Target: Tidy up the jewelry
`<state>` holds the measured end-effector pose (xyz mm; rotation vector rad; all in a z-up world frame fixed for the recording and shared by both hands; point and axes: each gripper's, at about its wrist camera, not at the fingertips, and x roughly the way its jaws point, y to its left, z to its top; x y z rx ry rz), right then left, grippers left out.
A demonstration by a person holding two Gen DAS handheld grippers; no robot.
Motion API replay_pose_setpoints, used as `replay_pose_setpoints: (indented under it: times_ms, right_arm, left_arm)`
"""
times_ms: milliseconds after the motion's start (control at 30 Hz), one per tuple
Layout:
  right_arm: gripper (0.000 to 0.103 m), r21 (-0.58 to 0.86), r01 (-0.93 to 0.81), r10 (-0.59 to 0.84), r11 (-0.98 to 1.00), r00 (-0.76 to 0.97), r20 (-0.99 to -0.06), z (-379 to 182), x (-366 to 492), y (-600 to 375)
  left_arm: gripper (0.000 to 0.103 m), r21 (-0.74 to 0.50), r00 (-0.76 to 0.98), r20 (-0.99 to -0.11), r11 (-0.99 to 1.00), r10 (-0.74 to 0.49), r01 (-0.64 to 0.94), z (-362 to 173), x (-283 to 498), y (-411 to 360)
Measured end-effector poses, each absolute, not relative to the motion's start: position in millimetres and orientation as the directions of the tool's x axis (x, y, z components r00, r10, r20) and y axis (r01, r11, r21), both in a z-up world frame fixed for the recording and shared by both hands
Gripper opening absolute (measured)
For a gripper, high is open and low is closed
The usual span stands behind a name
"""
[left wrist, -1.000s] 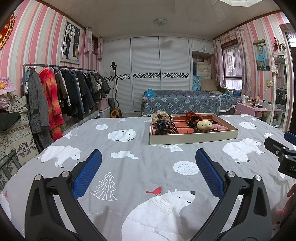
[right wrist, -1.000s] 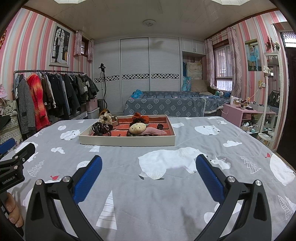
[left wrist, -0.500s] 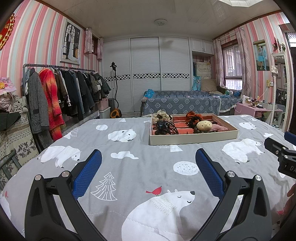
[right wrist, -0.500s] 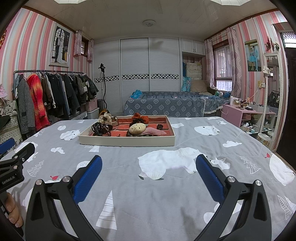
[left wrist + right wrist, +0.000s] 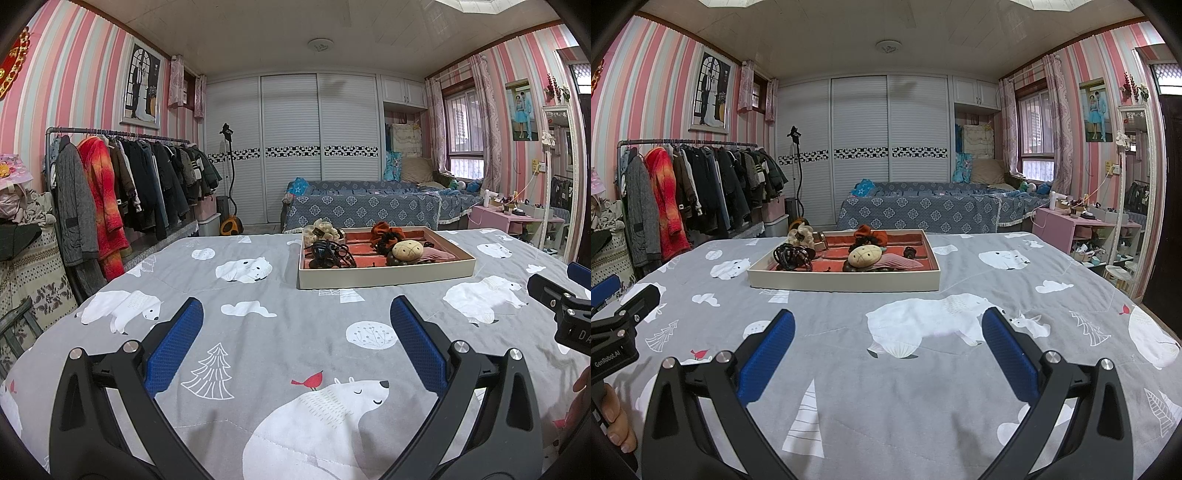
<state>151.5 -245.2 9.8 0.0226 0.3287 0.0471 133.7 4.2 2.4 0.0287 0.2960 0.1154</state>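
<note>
On the grey bedspread [image 5: 258, 332] with polar bears stands the cream tray [image 5: 384, 275], well ahead of both grippers. Inside it lie a black hair claw [image 5: 792, 256], a beige round piece [image 5: 865, 254] and an orange scrunchie [image 5: 386, 232]. Left gripper [image 5: 295, 321] and right gripper [image 5: 888, 325] both hover wide apart, holding nothing.

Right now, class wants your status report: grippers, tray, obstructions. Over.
Left gripper open, empty. Right gripper open, empty. Tray ahead on bedspread, hair accessories inside, untouched. Path clear.
</note>
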Motion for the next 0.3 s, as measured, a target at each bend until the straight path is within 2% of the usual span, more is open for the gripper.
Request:
replay_pose_setpoints:
  times_ms: [300]
  right_arm:
    - [0.099, 0.030, -0.043, 0.050, 0.999, 0.945, -0.323, 9.7, 151.2, -245.1]
  left_arm:
    - [0.098, 0.045, 0.950, -0.289, 0.993, 0.118, -0.110, 1.9, 133.6, 4.6]
